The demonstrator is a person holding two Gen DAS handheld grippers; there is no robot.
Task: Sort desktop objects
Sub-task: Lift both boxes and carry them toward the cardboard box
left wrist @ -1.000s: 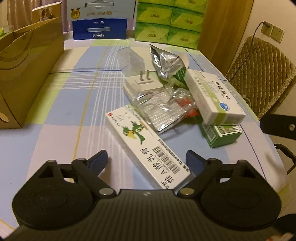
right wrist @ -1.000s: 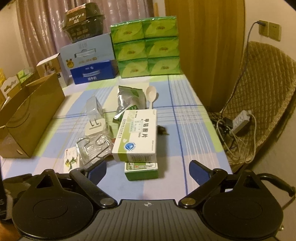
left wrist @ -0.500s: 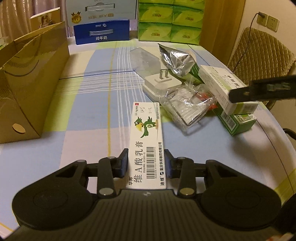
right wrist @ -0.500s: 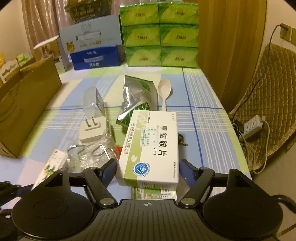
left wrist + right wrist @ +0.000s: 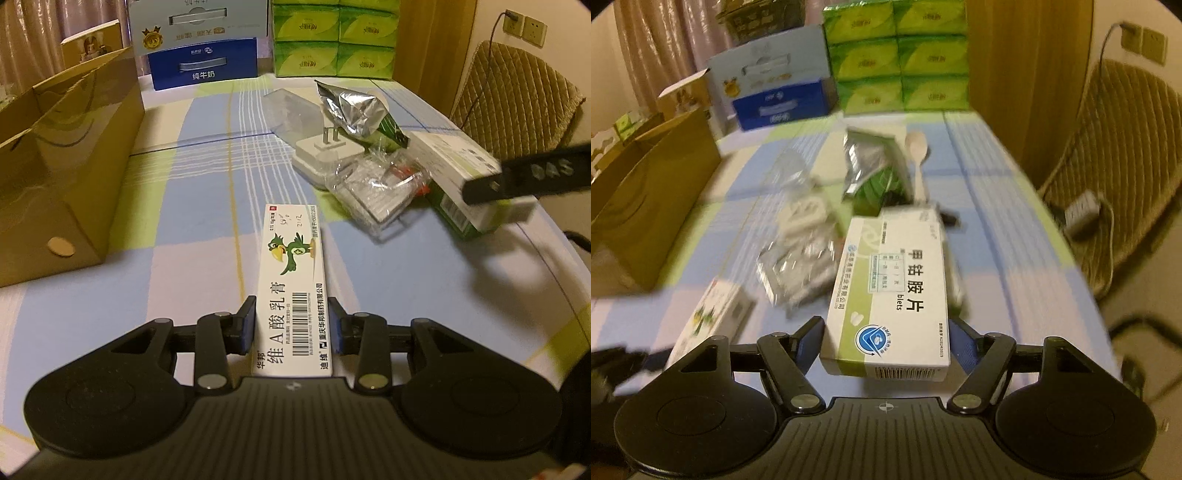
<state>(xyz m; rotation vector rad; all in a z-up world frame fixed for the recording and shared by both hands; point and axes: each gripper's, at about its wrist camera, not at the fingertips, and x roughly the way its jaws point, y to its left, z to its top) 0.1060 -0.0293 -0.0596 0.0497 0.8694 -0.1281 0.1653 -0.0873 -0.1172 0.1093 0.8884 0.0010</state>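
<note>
Left wrist: left gripper (image 5: 291, 325) is clamped on the long ointment box (image 5: 293, 288), gripped across its narrow width at the near end so the box comes up in line with the fingers; it lies on the checked tablecloth (image 5: 192, 236) near the brown paper bag (image 5: 62, 177), probably where it goes.
Right wrist: right gripper (image 5: 886, 341) straddles the white-green tablet box (image 5: 892, 291), which lies atop the clutter; its jaws have just been closing, the right pad seems to touch, and a sliver of gap shows at the left, so no firm grip yet.

left gripper (image 5: 291, 323): jaws have closed onto the long ointment box (image 5: 291, 284), which now lies straight between the pads
right gripper (image 5: 886, 345): moved up to the white tablet box (image 5: 892, 291); jaws have been closing around its near end
</note>
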